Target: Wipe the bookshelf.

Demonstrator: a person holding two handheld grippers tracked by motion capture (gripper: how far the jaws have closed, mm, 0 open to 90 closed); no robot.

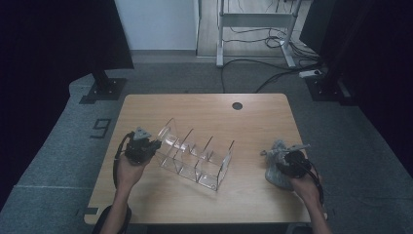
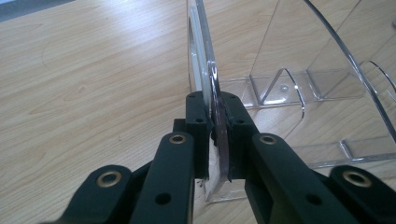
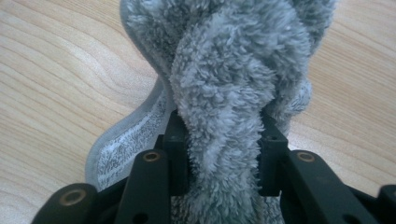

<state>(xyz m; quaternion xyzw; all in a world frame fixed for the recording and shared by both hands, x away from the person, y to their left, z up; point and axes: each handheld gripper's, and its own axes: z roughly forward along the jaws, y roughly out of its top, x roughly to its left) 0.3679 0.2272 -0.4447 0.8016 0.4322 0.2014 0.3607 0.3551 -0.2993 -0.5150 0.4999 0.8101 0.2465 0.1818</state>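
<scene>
Cloth [image 3: 224, 93] bunches between right gripper [image 3: 223, 140] fingers [image 3: 177, 140], pinched.

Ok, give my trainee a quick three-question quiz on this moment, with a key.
1. True or false: the left hand-held gripper is clamped on an end wall of the clear acrylic rack.
2. What does the right hand-held gripper have between its jaws? A) a sponge B) a grey fluffy cloth C) a cable
3. In the high view, on which side of the rack does the cloth lie?

Key:
1. True; its pads press on the thin wall.
2. B, the grey fluffy cloth, bunched between the pads.
3. To the rack's right, near the wooden table's right edge, apart from the rack.
</scene>
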